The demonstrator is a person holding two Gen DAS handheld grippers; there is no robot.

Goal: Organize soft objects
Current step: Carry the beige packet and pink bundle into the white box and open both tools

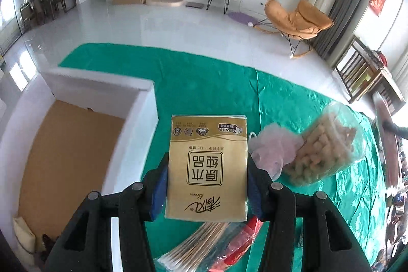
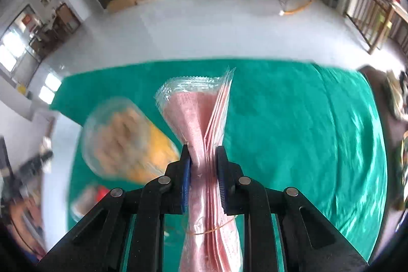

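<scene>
Left wrist view: the left gripper is clamped on a gold tissue pack, pads pressing its two long edges, so the pack's long axis runs straight ahead along the fingers. The pack is held above the green-covered counter. The white box, open-topped with a brown floor, lies ahead and to the left of the gripper, close by; the left hand appears the nearer one to it. Still on the counter to the right: a pink mesh puff and a clear bag of puffed snacks; a cotton swab packet lies below the pack.

Right wrist view: the right gripper is closed on a bundle of pink cloths in clear wrappers, pinching its waist. The bundle's long axis runs forward along the fingers. The picture is blurred; no box is identifiable here, so it likely lies to the left.
</scene>
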